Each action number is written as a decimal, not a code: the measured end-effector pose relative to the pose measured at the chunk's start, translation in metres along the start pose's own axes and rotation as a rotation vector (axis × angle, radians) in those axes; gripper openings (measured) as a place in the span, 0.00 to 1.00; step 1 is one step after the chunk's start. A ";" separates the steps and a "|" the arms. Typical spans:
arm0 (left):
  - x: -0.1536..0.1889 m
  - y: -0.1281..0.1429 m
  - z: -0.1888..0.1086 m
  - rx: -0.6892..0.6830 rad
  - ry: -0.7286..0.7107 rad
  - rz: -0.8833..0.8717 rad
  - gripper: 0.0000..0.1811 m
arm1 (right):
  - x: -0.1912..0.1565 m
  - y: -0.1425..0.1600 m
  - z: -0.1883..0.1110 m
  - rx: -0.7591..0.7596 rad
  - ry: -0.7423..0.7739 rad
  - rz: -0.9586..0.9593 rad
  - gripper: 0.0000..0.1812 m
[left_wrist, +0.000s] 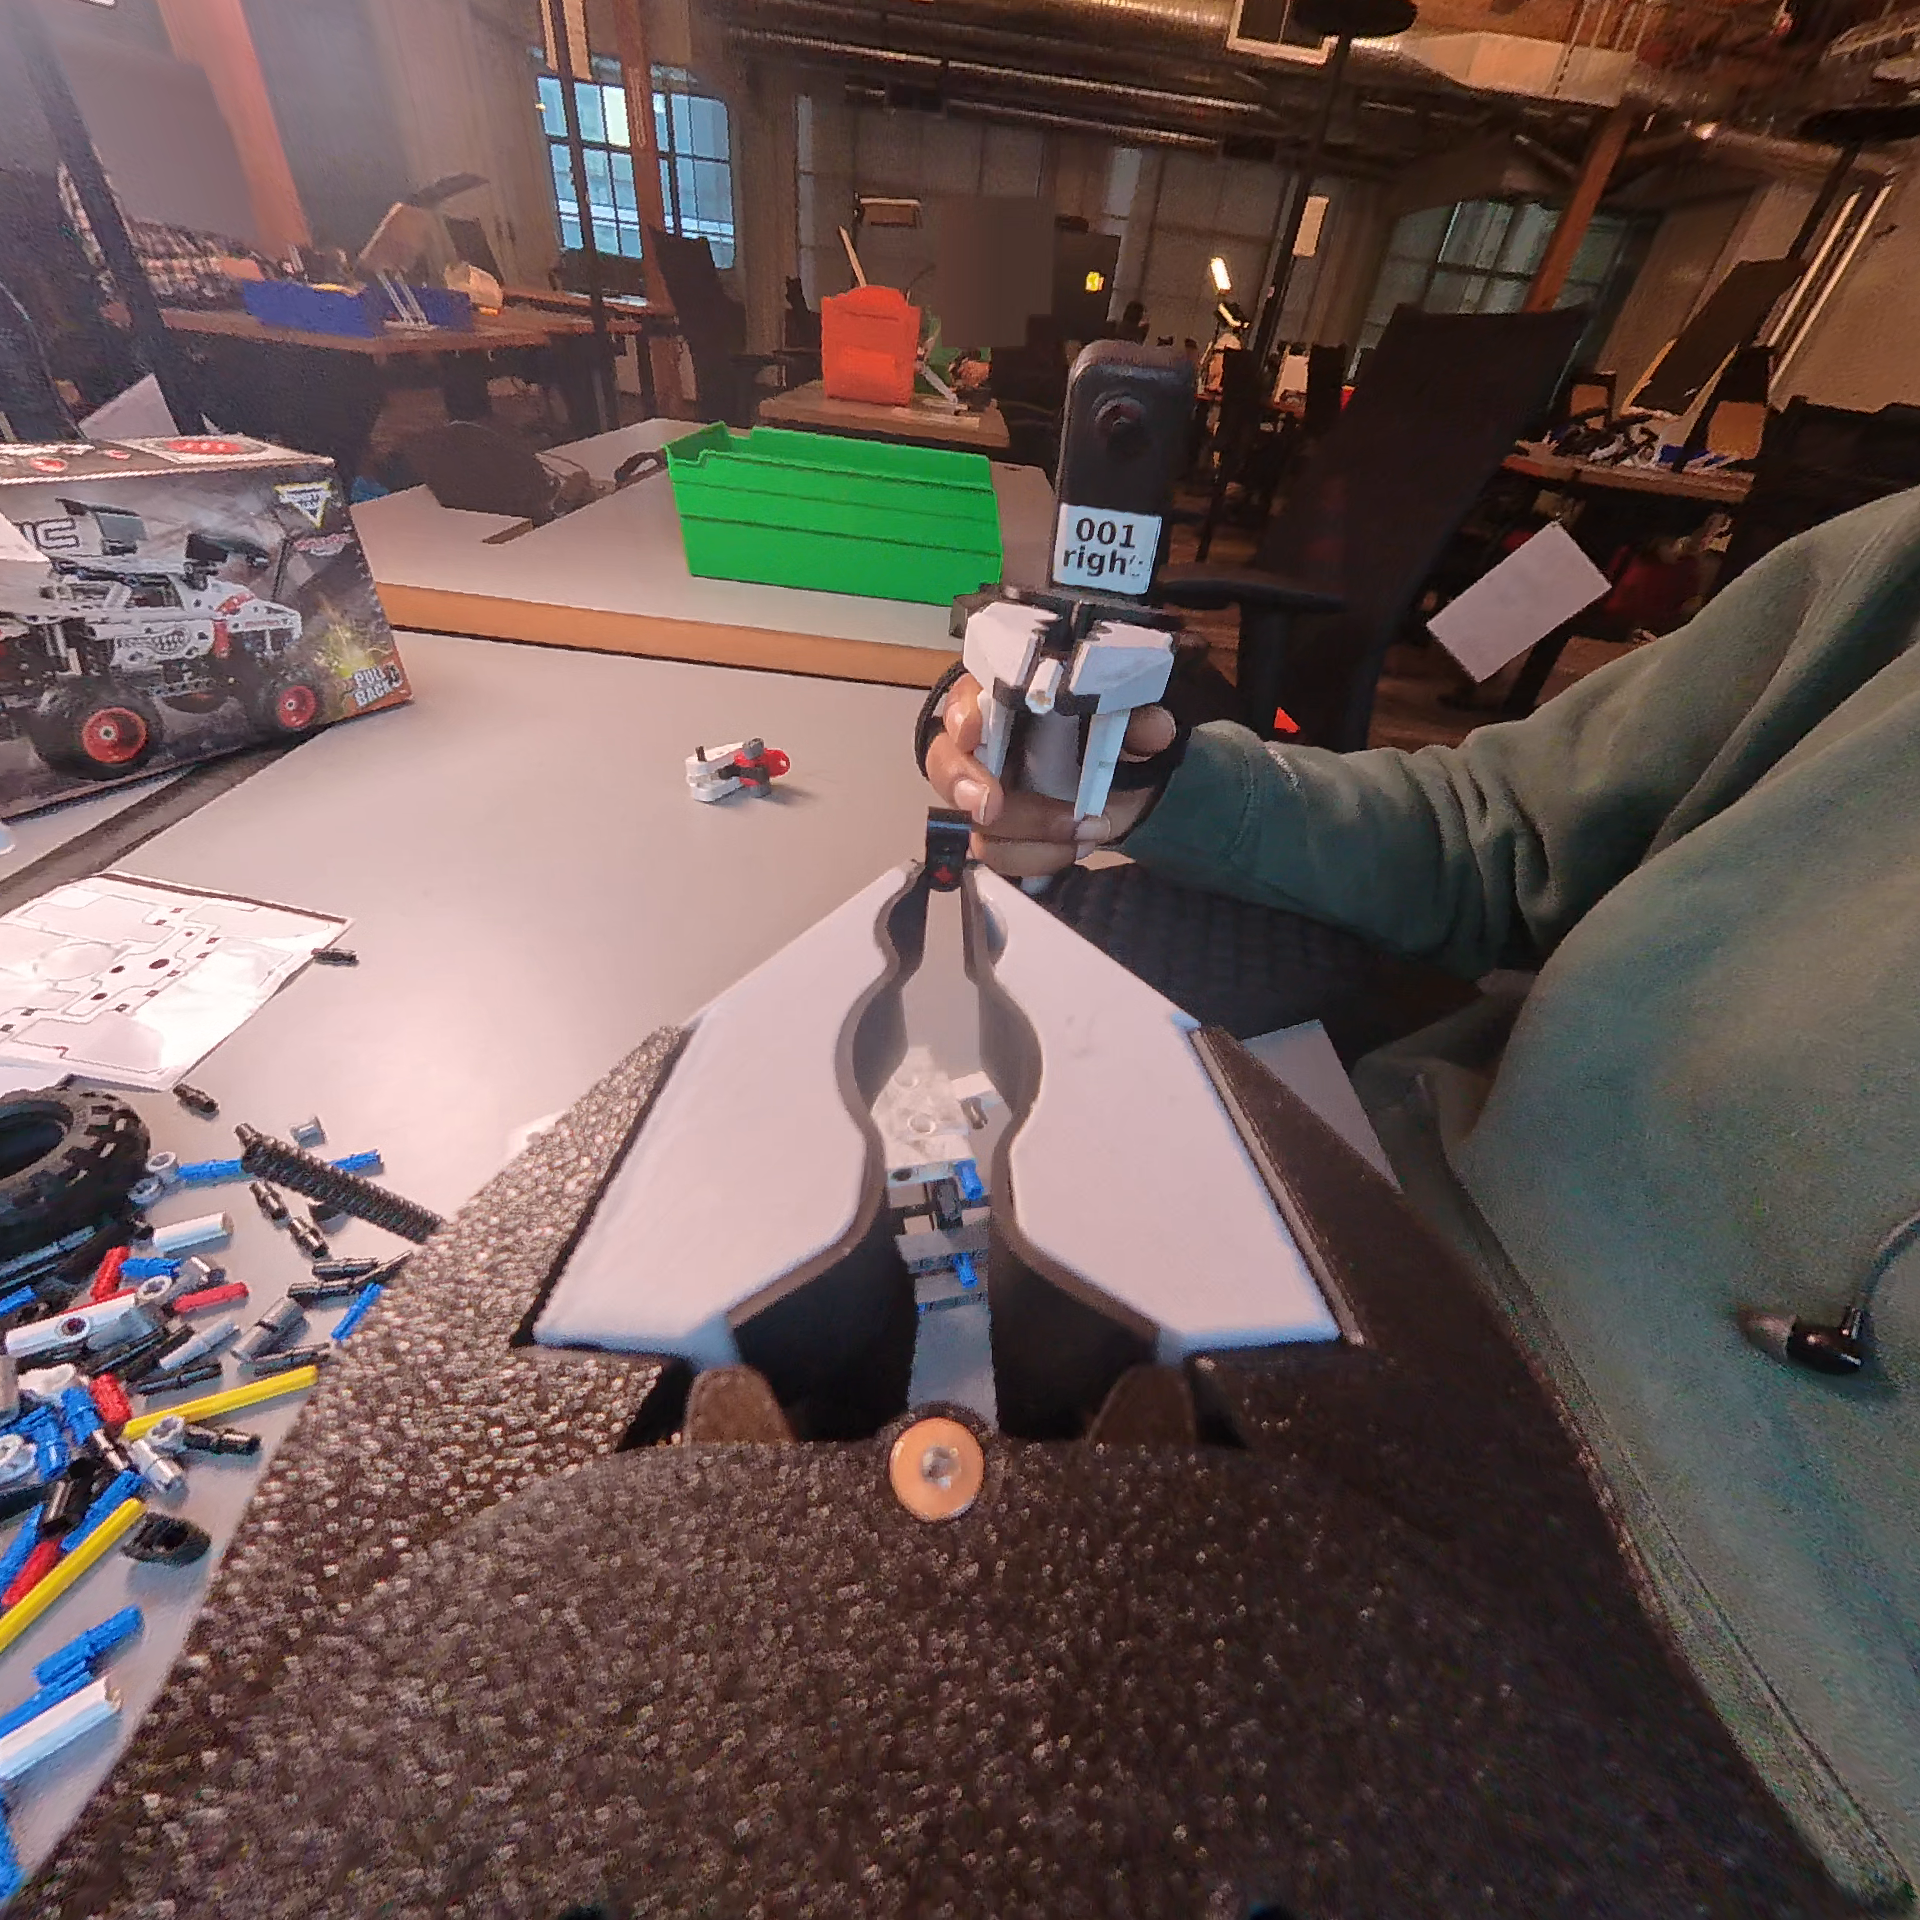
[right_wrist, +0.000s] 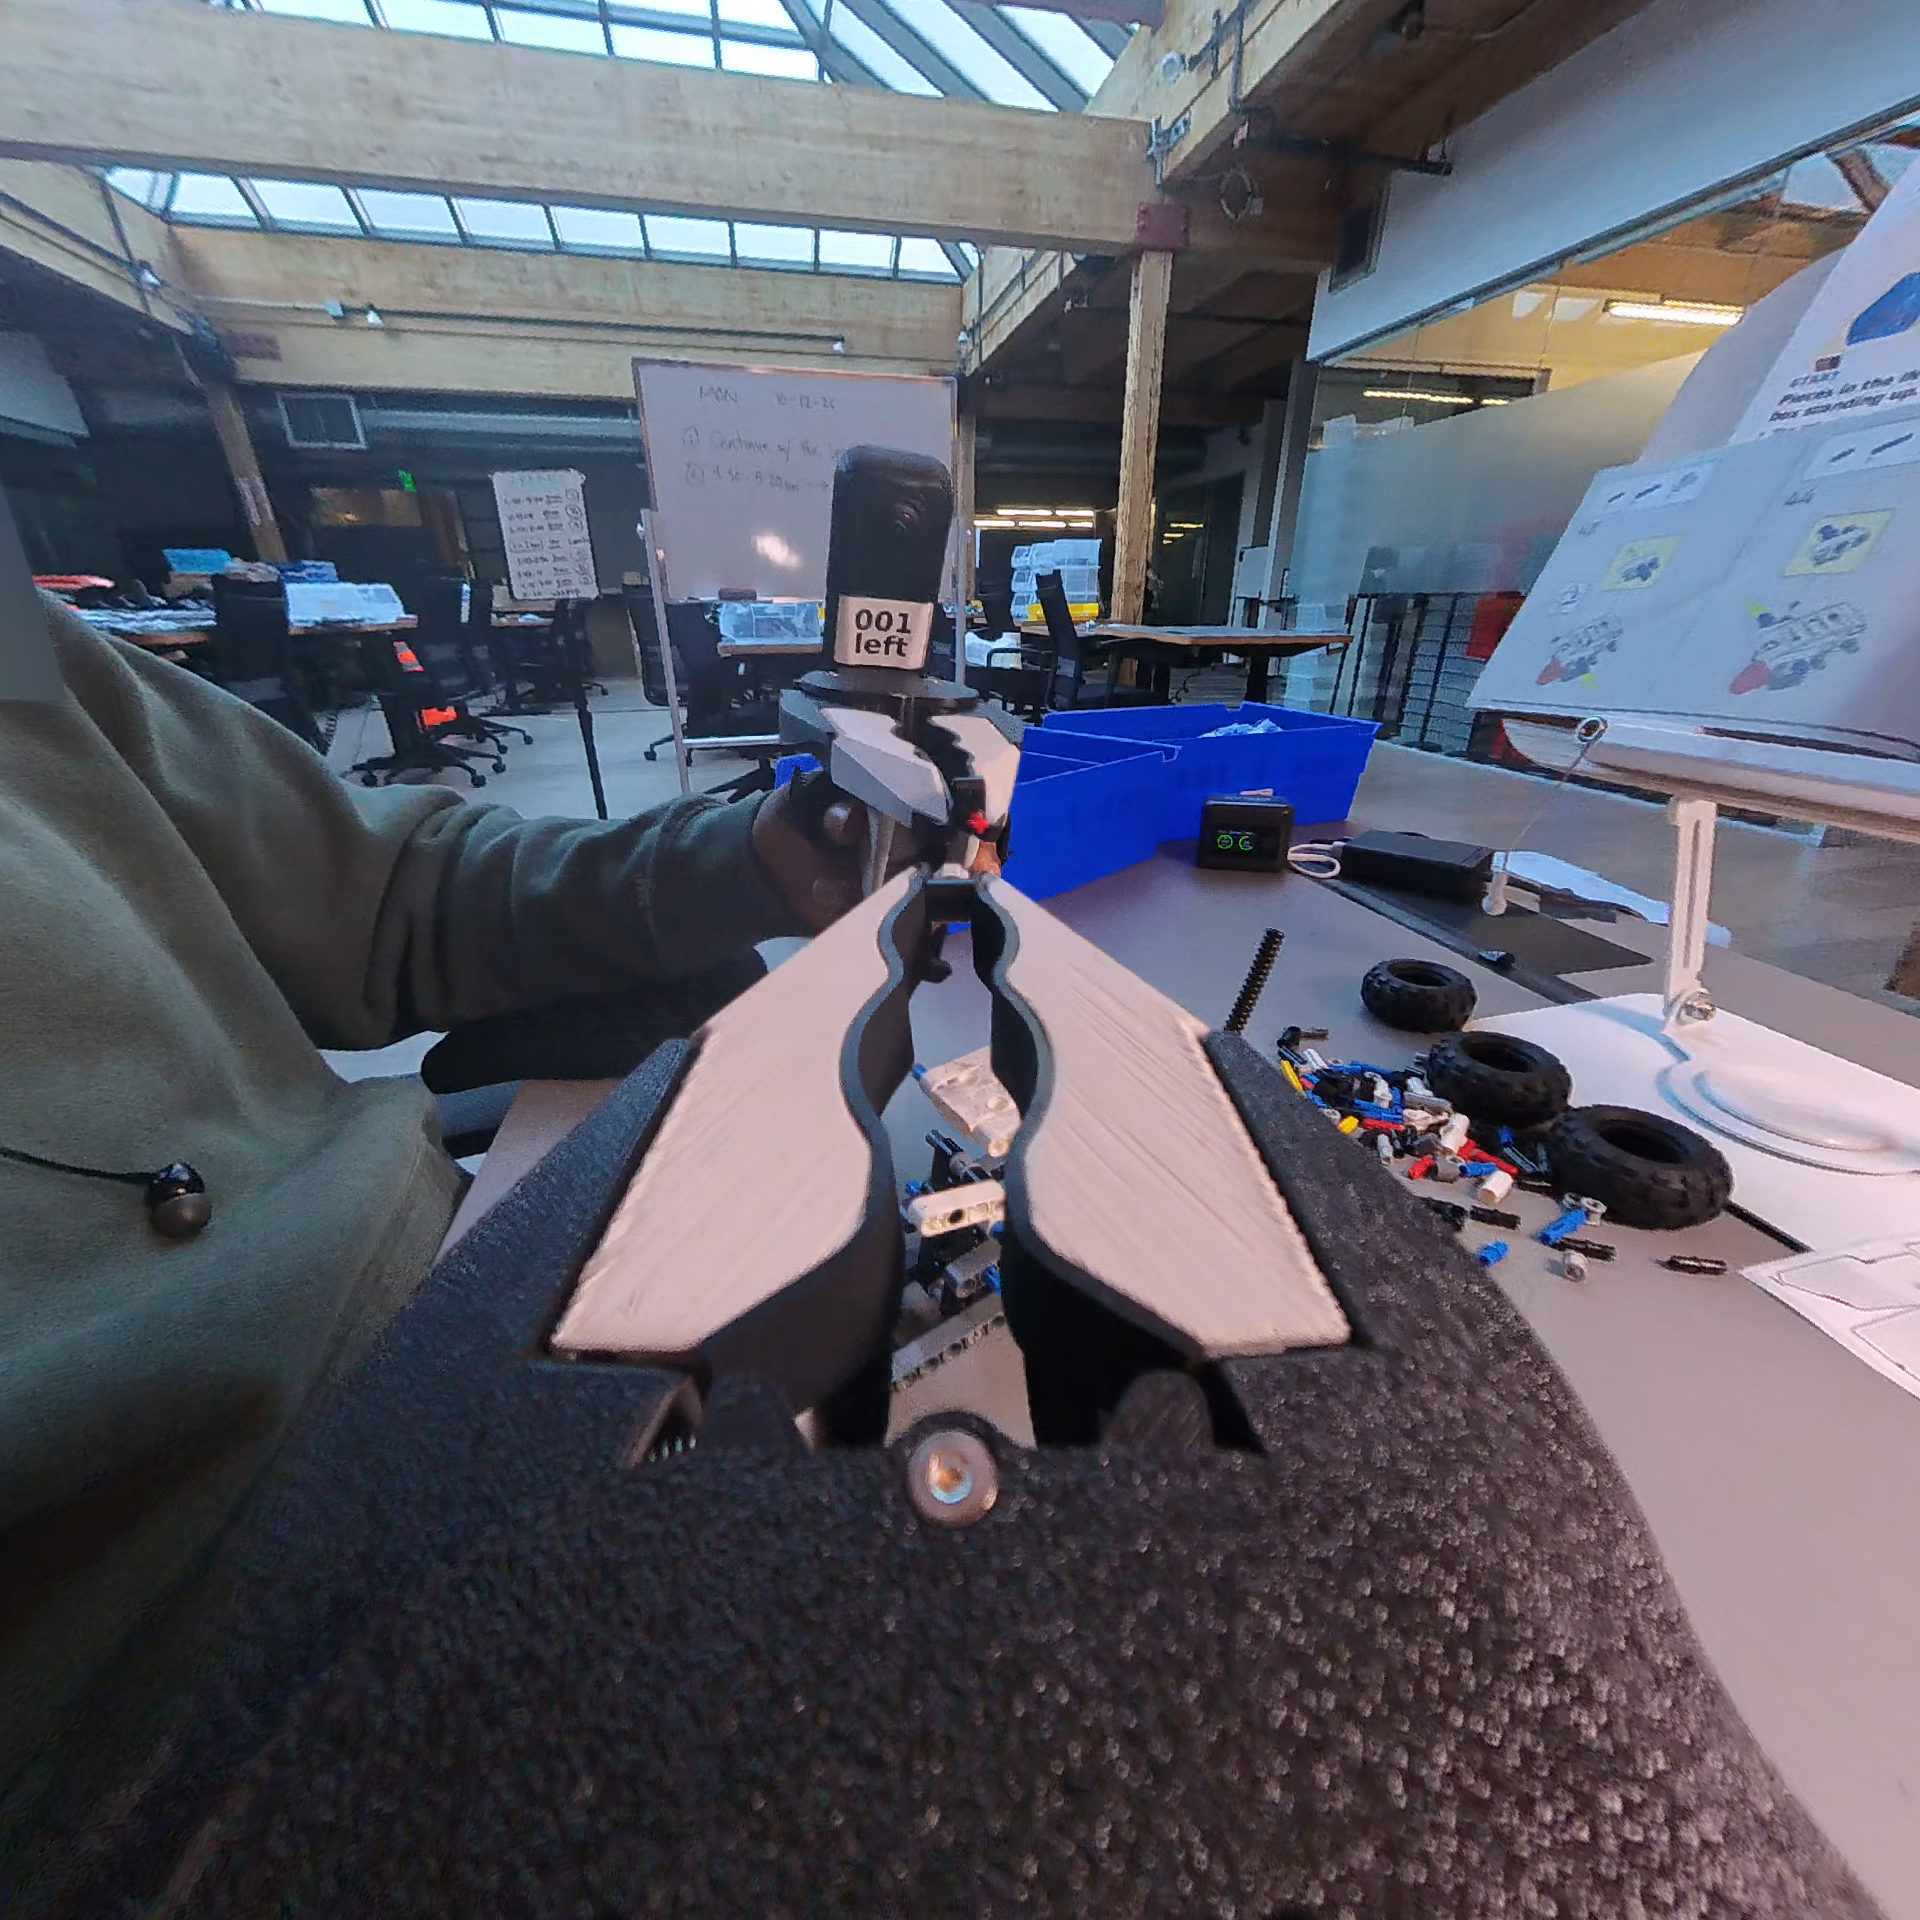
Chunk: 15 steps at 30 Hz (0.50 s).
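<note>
My left gripper (left_wrist: 943, 883) is shut on a small black-and-red piece (left_wrist: 943, 868), held above the grey table (left_wrist: 582, 914). My right gripper (right_wrist: 948, 896) is shut on a small black piece (right_wrist: 948, 900). The two grippers face each other tip to tip, and their pieces meet or nearly meet. The right gripper also shows in the left wrist view (left_wrist: 1049, 717), held by a hand. The left gripper shows in the right wrist view (right_wrist: 971, 821) with its red-marked piece. A part-built white, grey and blue model (left_wrist: 930, 1143) (right_wrist: 966, 1195) lies on the table under both grippers.
Loose small parts (left_wrist: 135, 1351) (right_wrist: 1392, 1122) and black tyres (right_wrist: 1496, 1081) lie beside the model. A truck-picture box (left_wrist: 177, 613), sticker sheet (left_wrist: 135, 977), small white-and-red sub-build (left_wrist: 732, 774) and green bin (left_wrist: 831, 520) stand beyond. A blue bin (right_wrist: 1174, 790) and a booklet on a stand (right_wrist: 1745, 592) are at the right. About 7 cm separates my left fingertips from my right.
</note>
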<state>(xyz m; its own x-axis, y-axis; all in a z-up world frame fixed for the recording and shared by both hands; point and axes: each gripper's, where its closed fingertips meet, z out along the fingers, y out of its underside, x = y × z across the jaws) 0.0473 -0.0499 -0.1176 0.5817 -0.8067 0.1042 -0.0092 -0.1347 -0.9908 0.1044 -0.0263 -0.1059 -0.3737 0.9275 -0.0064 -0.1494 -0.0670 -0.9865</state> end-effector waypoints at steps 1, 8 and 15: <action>-0.001 0.003 0.000 -0.014 -0.007 0.005 0.03 | 0.002 0.003 0.001 -0.017 0.013 -0.009 0.03; -0.017 0.027 0.005 -0.113 -0.078 0.001 0.03 | 0.046 0.080 0.000 -0.488 0.288 -0.334 0.04; -0.027 0.050 0.003 -0.241 -0.133 0.016 0.04 | 0.056 0.124 -0.006 -0.721 0.307 -0.443 0.04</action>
<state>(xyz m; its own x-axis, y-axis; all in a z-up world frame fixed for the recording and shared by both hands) 0.0332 -0.0328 -0.1702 0.6814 -0.7295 0.0603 -0.2038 -0.2682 -0.9415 0.0704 0.0197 -0.2293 -0.1422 0.8777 0.4576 0.4273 0.4715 -0.7714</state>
